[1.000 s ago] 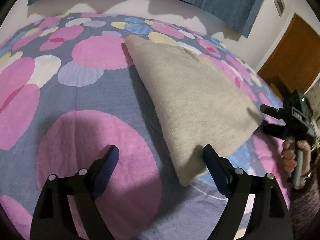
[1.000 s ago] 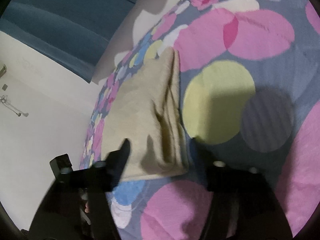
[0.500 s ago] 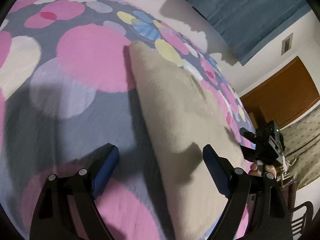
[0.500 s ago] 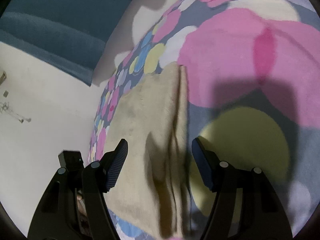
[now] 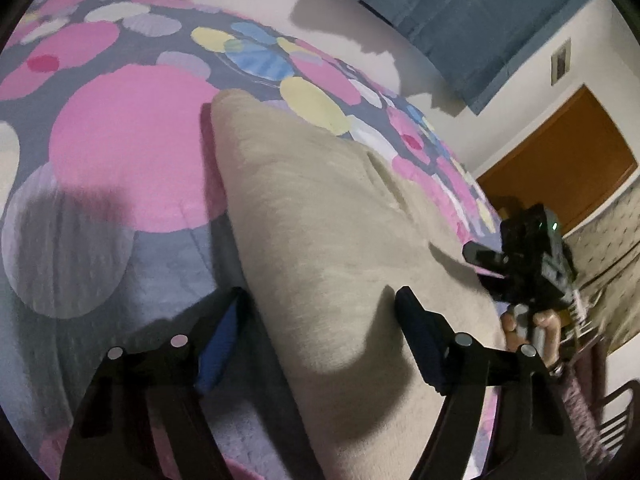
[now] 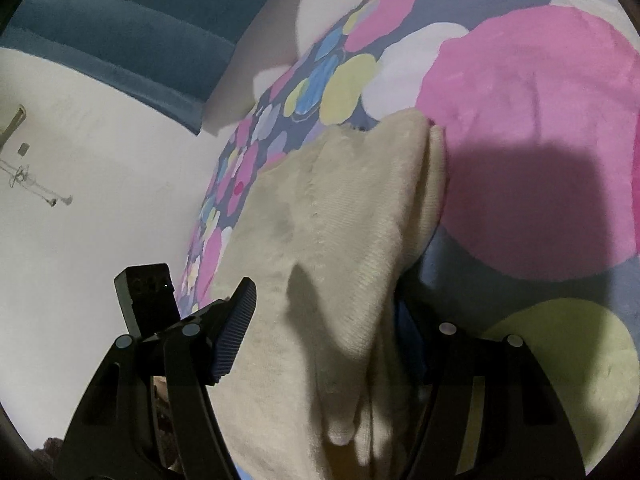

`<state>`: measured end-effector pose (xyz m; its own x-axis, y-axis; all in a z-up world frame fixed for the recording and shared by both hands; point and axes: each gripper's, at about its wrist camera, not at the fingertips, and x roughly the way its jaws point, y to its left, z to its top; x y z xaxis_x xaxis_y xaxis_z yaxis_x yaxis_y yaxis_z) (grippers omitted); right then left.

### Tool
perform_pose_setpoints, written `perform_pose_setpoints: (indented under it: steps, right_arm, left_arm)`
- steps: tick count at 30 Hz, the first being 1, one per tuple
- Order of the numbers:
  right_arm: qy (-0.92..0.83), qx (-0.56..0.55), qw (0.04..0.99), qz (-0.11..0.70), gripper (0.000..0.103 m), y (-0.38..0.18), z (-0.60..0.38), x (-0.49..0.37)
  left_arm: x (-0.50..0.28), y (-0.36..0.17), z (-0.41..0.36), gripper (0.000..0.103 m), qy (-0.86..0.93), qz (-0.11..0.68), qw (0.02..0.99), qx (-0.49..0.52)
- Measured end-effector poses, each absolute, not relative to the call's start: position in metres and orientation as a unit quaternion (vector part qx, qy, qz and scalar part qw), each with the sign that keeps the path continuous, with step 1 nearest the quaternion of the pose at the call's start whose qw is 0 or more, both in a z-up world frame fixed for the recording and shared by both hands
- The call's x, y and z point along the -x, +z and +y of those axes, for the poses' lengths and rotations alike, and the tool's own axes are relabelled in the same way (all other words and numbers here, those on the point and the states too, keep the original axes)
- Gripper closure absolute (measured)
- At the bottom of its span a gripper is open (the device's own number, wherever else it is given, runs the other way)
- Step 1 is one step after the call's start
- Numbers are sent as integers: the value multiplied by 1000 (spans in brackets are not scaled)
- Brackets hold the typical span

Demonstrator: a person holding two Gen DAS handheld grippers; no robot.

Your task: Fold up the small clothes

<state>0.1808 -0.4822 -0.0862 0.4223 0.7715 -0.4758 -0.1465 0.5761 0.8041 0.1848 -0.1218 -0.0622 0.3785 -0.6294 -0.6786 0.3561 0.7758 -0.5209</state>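
A: Beige knit garment (image 5: 320, 232) lies on a bed (image 5: 132, 152) with a pink-circle bedspread, already doubled over; layered edges show along its right side.

B: And the tools?

A: The left tool (image 5: 320, 324) straddles the near left edge, its jaws apart and just closing in, not yet pinching. The right tool (image 6: 324, 320) stands apart around the right edge. Another fold looks still to come.

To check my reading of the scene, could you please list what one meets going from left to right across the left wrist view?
Flowered bedspread → beige folded cloth → right claw with the hand holding it → brown wooden door.
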Motion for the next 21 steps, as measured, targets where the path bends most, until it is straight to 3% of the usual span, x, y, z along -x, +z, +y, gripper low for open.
perform_pose_setpoints:
  steps: [9,17,18,21]
  right_arm:
    - [255,-325,767,491,40,-79,-490,-181]
    - [293,-343,756,474,40,-84,-477,-192]
    - [298,-348,753,472,42,-84,-477,-193]
    - [299,-353,746,479,59,-90,-474,-197]
  left_arm:
    - [-184,-63,-124,30,-298,467,822,134]
    - [-187,-62,-125,32,-297,471,820,136]
    - [-188,-62,-126,34,-299,472,818,137]
    - [-190,-63,-128,35,-298,475,816,140]
